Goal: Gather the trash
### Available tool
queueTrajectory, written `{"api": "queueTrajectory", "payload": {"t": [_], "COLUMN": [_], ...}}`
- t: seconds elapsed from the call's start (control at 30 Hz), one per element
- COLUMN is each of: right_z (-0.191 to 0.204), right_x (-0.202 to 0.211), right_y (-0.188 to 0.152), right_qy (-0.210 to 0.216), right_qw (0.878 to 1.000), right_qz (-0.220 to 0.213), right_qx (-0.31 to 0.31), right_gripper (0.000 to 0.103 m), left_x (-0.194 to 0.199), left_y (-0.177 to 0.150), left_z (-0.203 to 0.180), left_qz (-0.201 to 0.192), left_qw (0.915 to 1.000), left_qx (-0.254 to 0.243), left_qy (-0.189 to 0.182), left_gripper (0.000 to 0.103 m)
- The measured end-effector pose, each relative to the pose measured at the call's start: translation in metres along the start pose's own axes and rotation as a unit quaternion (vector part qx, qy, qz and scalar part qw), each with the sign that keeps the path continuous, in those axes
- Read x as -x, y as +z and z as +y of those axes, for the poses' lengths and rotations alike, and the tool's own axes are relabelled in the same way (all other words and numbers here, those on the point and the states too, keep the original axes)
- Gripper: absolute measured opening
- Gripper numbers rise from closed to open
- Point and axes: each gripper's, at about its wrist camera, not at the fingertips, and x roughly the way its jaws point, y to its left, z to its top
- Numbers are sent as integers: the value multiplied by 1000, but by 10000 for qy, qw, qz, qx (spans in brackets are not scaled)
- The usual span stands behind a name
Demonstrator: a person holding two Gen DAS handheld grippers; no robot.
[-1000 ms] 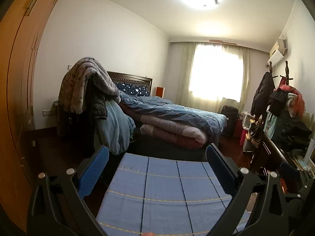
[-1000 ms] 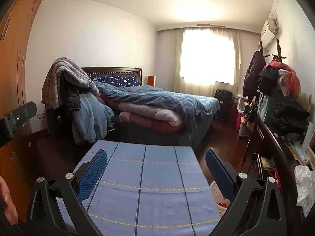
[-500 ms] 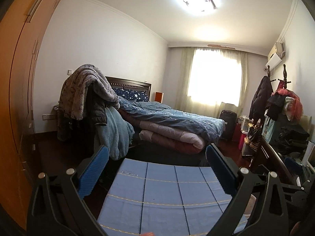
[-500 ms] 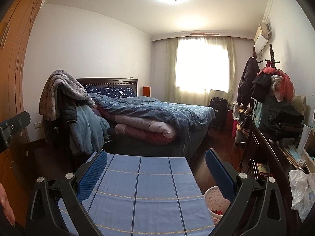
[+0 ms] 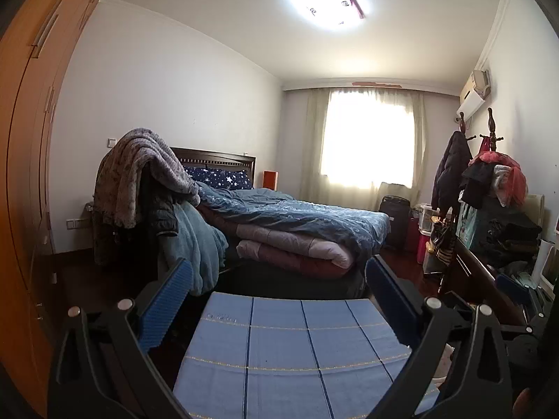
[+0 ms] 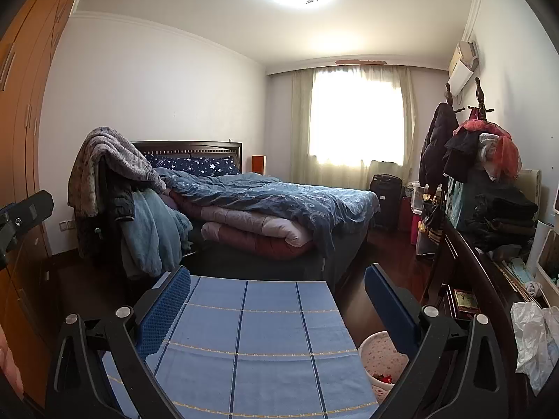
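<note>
My left gripper [image 5: 276, 296] is open and empty, held above a table with a blue checked cloth [image 5: 290, 352]. My right gripper [image 6: 276, 300] is open and empty above the same cloth [image 6: 251, 345]. A small white patterned waste bin [image 6: 379, 356] with red scraps inside stands on the floor right of the table, below the right finger. A crumpled white plastic bag [image 6: 532, 342] lies on the dark desk at the far right. No trash shows on the cloth.
A bed [image 6: 265, 206] with blue and pink quilts stands ahead. A chair piled with blankets [image 6: 115, 181] is on the left. An orange wardrobe [image 5: 24, 174] lines the left wall. A cluttered dark desk [image 6: 482, 279] and coat rack [image 6: 471, 139] line the right.
Both grippers have tilted upward and pulled back a little: the ceiling lamp shows more and the cloth fills less of each view. The waste bin has come into the right wrist view.
</note>
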Motion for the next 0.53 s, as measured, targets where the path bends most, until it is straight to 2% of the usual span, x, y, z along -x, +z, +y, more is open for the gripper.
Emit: {"api": "queueTrajectory", "payload": {"t": [0.17,0.53], "right_z": [-5,-13], "right_x": [-4,-14], "right_y": [-2,-6], "right_qy": [25,-50], "right_qw": [10000,9998], "right_qz": [78,156], "right_qx": [-9,-62], "right_gripper": [99,99], "left_x": [0,-12], "left_y": [0,-2], "left_z": [-2,-1], "left_qz": [-131,69], "left_qw": [9999,9999], "left_qx": [-65,19], "left_qy": [45,-104], "left_gripper": [100,100]}}
